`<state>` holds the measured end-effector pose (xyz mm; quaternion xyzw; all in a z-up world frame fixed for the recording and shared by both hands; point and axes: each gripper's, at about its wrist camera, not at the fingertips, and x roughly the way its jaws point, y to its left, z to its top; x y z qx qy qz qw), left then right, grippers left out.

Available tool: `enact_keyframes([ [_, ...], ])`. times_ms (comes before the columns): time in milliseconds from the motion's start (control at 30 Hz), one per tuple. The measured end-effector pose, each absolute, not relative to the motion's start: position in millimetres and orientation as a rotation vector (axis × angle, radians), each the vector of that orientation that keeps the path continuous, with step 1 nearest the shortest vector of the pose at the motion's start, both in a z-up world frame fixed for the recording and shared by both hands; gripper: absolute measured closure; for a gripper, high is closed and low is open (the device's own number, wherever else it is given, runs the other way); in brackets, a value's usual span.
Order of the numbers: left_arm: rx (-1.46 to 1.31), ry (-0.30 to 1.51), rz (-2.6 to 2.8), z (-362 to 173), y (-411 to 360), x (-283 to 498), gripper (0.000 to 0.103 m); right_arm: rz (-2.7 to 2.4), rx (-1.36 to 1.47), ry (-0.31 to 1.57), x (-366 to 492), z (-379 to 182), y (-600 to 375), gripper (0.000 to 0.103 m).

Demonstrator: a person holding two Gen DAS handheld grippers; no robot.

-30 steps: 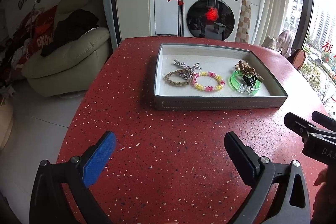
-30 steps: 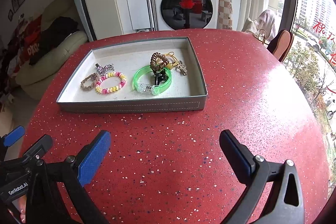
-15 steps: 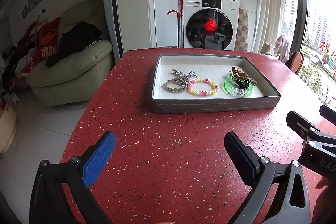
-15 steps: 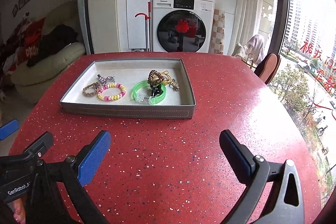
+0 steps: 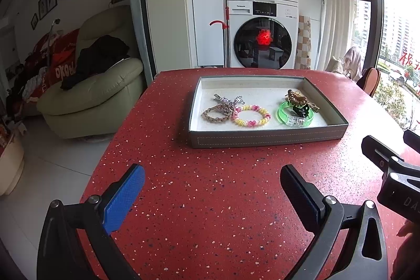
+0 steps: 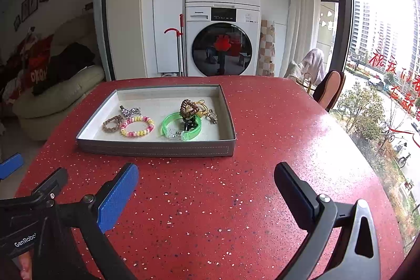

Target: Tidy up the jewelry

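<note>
A grey tray (image 5: pixel 267 141) (image 6: pixel 157 148) sits on the red speckled table. In it lie a braided tan bracelet (image 5: pixel 215 114) (image 6: pixel 112 123), a silver clip (image 5: pixel 228 101) (image 6: pixel 130 112), a pink-yellow bead bracelet (image 5: pixel 250 115) (image 6: pixel 137 126), a green bangle (image 5: pixel 283 117) (image 6: pixel 181 129), a black clip (image 5: pixel 300 110) (image 6: pixel 190 123), a brown coil hair tie (image 5: pixel 295 98) (image 6: pixel 188 106) and a small key charm (image 6: pixel 211 117). My left gripper (image 5: pixel 212 188) is open and empty, well short of the tray. My right gripper (image 6: pixel 206 186) is open and empty, also short of it.
The red table (image 5: pixel 223 201) curves off at left above white floor. A cream sofa (image 5: pixel 92 96) stands left. Stacked washing machines (image 5: pixel 262 41) stand behind. A chair (image 6: pixel 328 88) and a window are at right. The right gripper's body shows in the left wrist view (image 5: pixel 393 169).
Both grippers have drawn back and tilted up from the tray, which now looks smaller and farther. The jewelry in the tray has not moved. Both stay open.
</note>
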<state>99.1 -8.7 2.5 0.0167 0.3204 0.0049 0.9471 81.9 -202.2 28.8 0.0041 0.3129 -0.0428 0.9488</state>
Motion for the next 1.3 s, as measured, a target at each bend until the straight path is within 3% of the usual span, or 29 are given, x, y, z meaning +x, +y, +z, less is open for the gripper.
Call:
enact_keyframes([
  [1300, 0.028, 0.666, 0.006, 3.4, -9.3, 99.2, 0.0, -0.086, 0.019, 0.641, 80.6, 25.9, -204.9, 0.0],
])
